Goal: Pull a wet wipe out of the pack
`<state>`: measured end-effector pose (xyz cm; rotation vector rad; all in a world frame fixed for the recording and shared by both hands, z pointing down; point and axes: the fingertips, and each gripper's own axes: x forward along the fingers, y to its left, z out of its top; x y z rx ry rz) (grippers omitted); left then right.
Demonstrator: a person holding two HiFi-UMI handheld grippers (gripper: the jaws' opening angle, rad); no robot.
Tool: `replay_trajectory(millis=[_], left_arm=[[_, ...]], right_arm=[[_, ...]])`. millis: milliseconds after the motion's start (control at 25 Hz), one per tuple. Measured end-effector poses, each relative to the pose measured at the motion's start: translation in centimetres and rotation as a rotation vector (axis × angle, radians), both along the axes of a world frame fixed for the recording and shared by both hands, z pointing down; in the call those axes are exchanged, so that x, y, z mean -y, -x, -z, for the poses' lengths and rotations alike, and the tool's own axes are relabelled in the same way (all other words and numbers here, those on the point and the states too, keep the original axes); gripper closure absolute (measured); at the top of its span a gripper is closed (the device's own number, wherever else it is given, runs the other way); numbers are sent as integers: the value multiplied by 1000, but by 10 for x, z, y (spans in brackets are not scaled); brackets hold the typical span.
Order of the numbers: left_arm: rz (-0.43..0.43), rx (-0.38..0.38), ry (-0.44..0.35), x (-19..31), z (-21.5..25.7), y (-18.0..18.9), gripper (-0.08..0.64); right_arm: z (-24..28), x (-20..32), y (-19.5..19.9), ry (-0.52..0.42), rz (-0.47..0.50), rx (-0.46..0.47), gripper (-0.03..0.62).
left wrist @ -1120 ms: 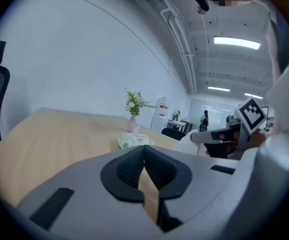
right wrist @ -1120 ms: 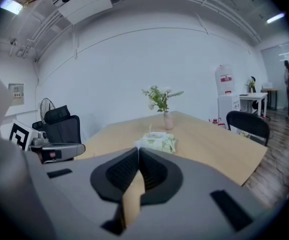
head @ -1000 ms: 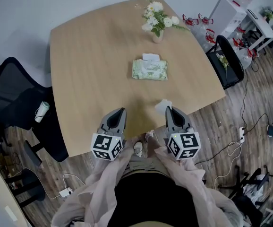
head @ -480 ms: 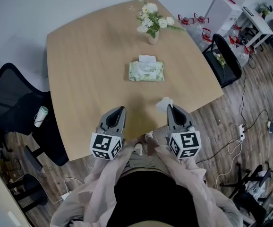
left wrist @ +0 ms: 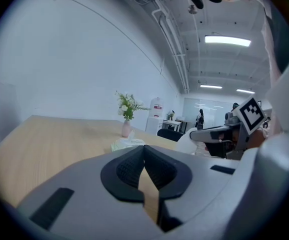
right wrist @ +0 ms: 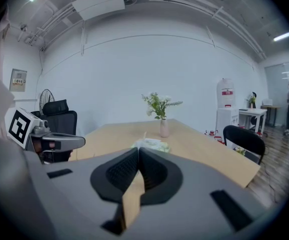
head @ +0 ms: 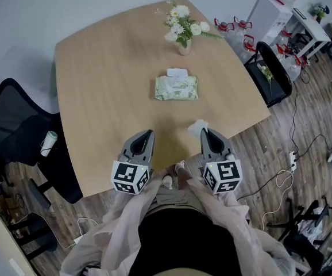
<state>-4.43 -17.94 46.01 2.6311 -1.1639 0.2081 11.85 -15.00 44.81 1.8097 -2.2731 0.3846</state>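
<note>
Lying near the table (head: 108, 68) edge, the wet wipe (head: 196, 126) risks a nudge off by the pressed-together right claw (head: 204, 131); the left claw (head: 149, 133) is likewise closed.

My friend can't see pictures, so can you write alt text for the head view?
From above: a person holds two shut grippers at the near edge of a wooden table, the left gripper empty, the right gripper pinching a white wipe. Beyond lie the pack and a vase of flowers.

Flower vase (head: 183, 46) on table (head: 97, 85); black chair (head: 8, 125) at left
</note>
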Motion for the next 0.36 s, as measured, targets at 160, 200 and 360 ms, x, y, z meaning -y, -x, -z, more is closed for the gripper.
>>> replay_trajectory(millis=[160,200,360], left_arm=[[2,-4,-2,0,2,-3,548],[3,-5,-3,1,3,-4,548],[5,-7,-6,2,4,-5,548]], right_arm=[[-1,1,0,6,3,13,584],[-1,1,0,9,4,18,584],[-2,1,2,16,10,31,584]])
